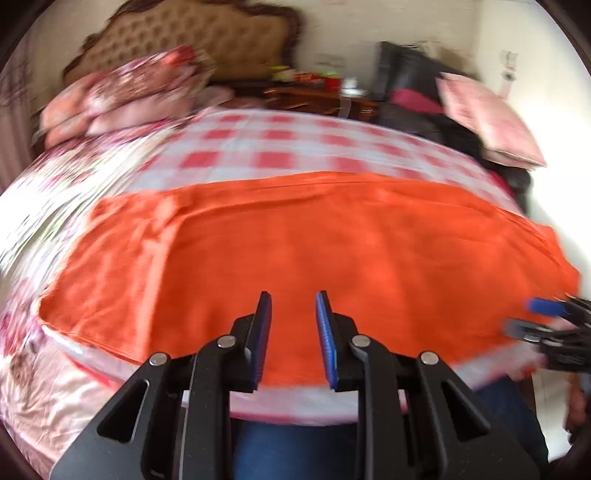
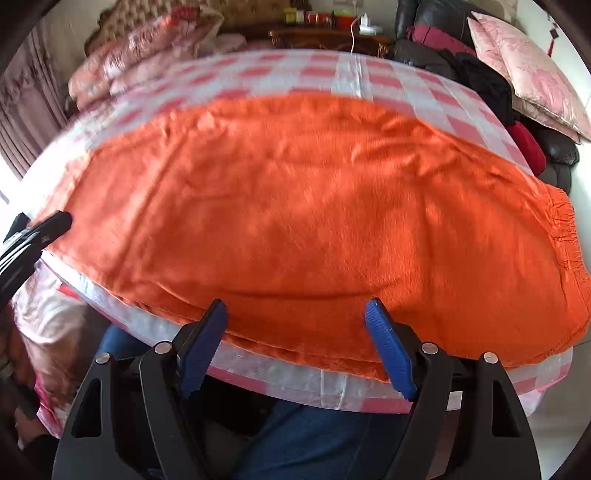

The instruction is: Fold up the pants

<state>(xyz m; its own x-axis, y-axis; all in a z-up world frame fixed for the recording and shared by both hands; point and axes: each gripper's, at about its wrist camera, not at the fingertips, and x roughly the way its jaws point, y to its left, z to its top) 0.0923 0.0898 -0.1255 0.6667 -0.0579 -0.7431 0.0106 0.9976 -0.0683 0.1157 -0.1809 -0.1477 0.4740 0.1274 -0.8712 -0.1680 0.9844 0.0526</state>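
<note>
Orange pants (image 1: 295,236) (image 2: 295,206) lie flat across the red-and-white checked bed sheet (image 1: 280,147) (image 2: 369,74), folded lengthwise, with the elastic waistband (image 2: 565,236) at the right end. My left gripper (image 1: 293,295) hovers over the near edge of the pants, with a narrow gap between its blue pads and no cloth in it. My right gripper (image 2: 296,303) stands wide open above the near edge, further right, holding nothing. Each gripper shows in the other's view: the right gripper (image 1: 546,321) at the pants' right edge, the left gripper (image 2: 48,227) at the left end.
Floral quilts and pillows (image 1: 129,88) are piled at the back left under a tufted headboard (image 1: 207,33). A dark nightstand (image 1: 321,96) with small items stands behind the bed. Dark clothes and a pink cushion (image 1: 487,114) lie at the back right. A person's jeans-clad legs (image 1: 295,450) are at the bed's near edge.
</note>
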